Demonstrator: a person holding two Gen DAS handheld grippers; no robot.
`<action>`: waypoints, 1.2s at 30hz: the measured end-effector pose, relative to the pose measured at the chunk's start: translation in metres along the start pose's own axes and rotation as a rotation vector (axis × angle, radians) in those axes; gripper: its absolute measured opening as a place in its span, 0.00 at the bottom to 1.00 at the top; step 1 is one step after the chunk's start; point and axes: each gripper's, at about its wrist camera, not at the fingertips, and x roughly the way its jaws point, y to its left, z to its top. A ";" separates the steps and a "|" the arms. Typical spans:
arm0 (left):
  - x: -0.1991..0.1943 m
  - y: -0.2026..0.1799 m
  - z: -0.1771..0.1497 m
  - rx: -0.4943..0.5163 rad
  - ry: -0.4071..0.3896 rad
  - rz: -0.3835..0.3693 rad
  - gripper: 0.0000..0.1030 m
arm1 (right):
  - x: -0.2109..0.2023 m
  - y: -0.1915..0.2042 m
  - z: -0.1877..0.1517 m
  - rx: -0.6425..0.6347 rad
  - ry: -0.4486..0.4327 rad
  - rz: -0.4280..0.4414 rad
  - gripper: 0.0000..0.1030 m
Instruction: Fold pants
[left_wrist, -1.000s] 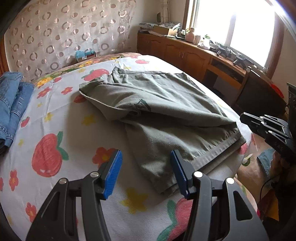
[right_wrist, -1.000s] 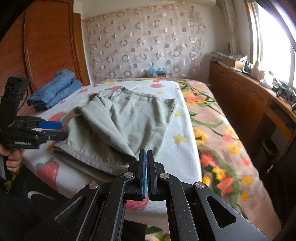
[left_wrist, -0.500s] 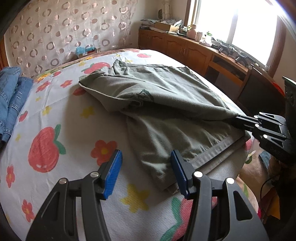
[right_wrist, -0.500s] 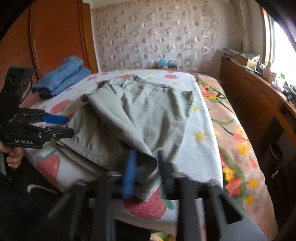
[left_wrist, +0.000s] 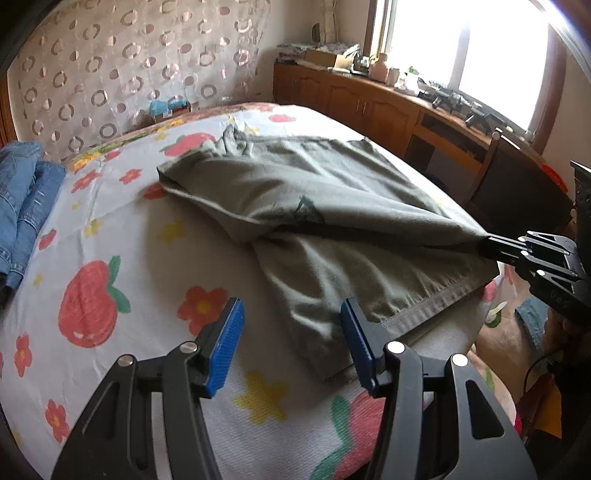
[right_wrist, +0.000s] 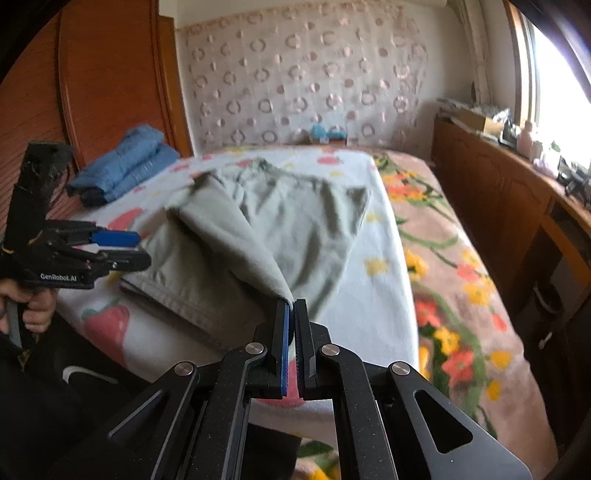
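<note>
From the left wrist camera, the left gripper (left_wrist: 291, 328) has its blue-padded jaws spread wide with nothing between them, poised just above the bed. The grey-green cotton pants (left_wrist: 317, 218) lie ahead of the jaws and to their right on the white bedsheet printed with red fruit and flowers (left_wrist: 110, 258); the hemmed end of the pants reaches in just in front of the right-hand blue pad. Far off to the right of the jaws, the right gripper (left_wrist: 484, 245) pinches a fold of the upper layer and draws it taut into a ridge. Well to the left of the jaws sits a stack of folded blue denim jeans (left_wrist: 22, 199).

From the right wrist camera, the right gripper (right_wrist: 290, 306) has its jaws closed tight on a peaked fold of the pants (right_wrist: 258, 229), which rises from the cloth straight ahead of the tips. The rest of the garment spreads out ahead on the sheet (right_wrist: 369, 280). To the left of the jaws, the left gripper (right_wrist: 129, 249) is held with its fingers apart over the hem edge. The jeans (right_wrist: 122, 170) lie farther ahead on the left.
</note>
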 end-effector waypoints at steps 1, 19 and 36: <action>0.002 0.000 -0.001 0.003 0.012 0.001 0.52 | 0.001 0.000 -0.001 0.000 0.002 -0.013 0.00; -0.033 0.038 0.002 -0.073 -0.073 0.048 0.52 | 0.009 0.043 0.052 -0.112 -0.063 0.031 0.46; -0.050 0.071 -0.009 -0.143 -0.120 0.082 0.52 | 0.075 0.117 0.098 -0.255 0.021 0.182 0.45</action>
